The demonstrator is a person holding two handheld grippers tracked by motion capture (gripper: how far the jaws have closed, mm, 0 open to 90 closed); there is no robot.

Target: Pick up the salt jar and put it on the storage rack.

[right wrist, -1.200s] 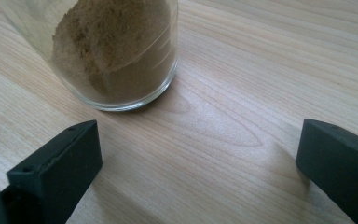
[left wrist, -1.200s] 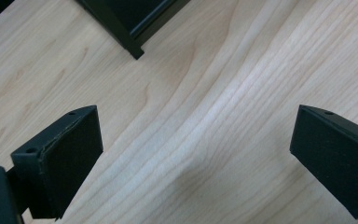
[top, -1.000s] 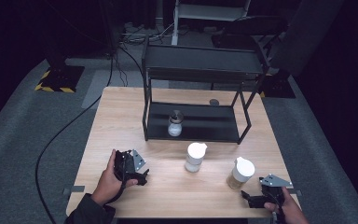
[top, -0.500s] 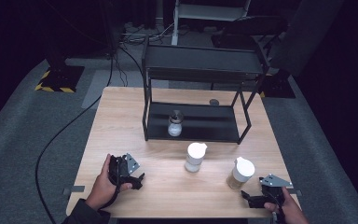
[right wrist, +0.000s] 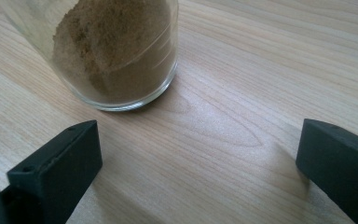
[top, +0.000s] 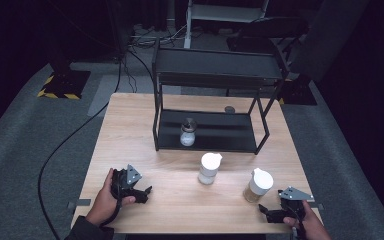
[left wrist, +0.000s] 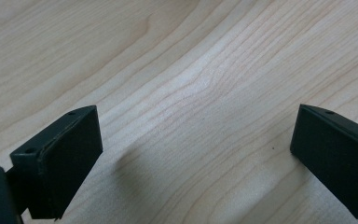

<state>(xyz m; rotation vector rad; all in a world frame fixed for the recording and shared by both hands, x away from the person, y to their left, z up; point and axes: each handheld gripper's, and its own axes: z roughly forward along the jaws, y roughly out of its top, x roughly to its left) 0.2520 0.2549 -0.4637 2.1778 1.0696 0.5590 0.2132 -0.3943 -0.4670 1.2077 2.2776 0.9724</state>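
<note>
Landmark: the black shelf rack (top: 215,95) at the far half of the wooden table (top: 130,130). On its lower shelf, toward the left end, a small glass shaker with a metal cap (top: 187,132). In front of the rack, on bare table, two white-capped jars: the white-filled jar (top: 209,168) just off the rack's front edge near its middle, and the brown spice jar (top: 258,185) farther forward, off the rack's front right corner. Right gripper (top: 275,212) rests low at the table's near edge, just in front of the brown spice jar; in the right gripper view its jaws stand wide apart, released, holding nothing, with the jar's glass base (right wrist: 116,56) ahead and to the left of the gap, not between the jaws. Left gripper (top: 141,192) sits well forward of the rack's left end, also released; its own view has bare wood between spread jaws. Judgement: the work is at the approach step, the right gripper lining up on the brown spice jar, nothing lifted yet. Next move likely calls for swinging the right gripper toward the jar so that the glass sits centred between the jaws, then closing low on the body; a skewed approach could nudge or tip it.
</note>
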